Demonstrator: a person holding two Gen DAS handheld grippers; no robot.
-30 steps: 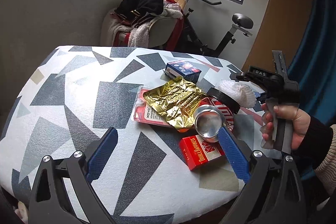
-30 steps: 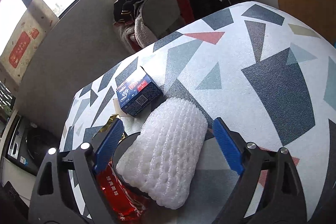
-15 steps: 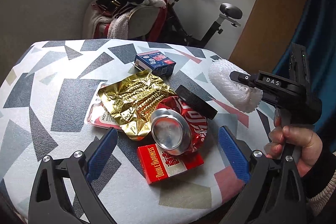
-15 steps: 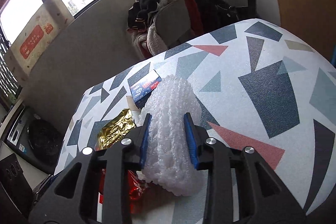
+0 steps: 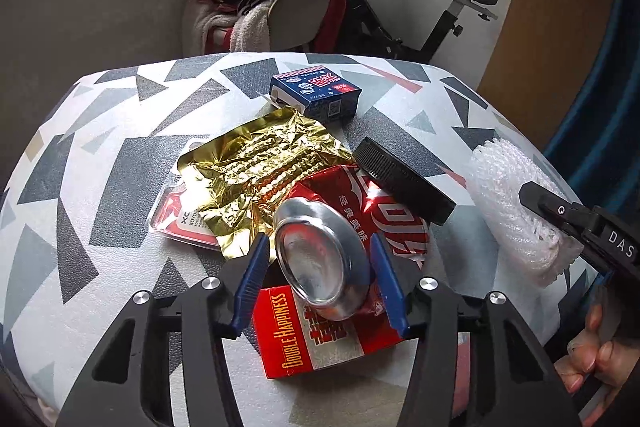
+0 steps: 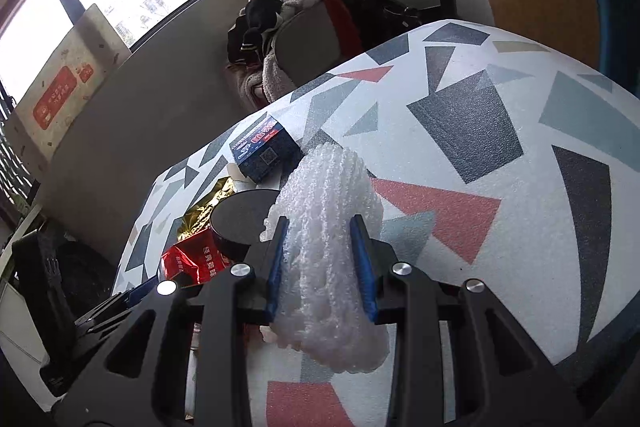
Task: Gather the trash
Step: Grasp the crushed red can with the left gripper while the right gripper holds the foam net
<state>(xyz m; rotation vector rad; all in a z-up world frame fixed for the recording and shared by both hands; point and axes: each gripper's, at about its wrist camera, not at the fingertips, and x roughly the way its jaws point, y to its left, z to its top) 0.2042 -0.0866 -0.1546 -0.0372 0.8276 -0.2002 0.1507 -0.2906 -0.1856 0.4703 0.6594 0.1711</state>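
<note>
Crushed can [image 5: 328, 259] between closing left hand-held gripper [image 5: 320, 279]; right hand-held gripper [image 6: 322, 263] clamps foam net [image 6: 332, 227].

Surface under my tongs was table [image 5: 100, 163] with white cover printed in grey, black and red triangles. Trash sat bunched mid-table: blue box [image 5: 316, 95] at far side, crinkled gold foil wrapper [image 5: 260, 167] nearer me, overlapping red blister pack [image 5: 180, 223]. Red cigarette pack [image 5: 316, 339] lay flat by near edge. Black round lid [image 5: 404, 179] beside foil. Rest of cover was bare.
</note>
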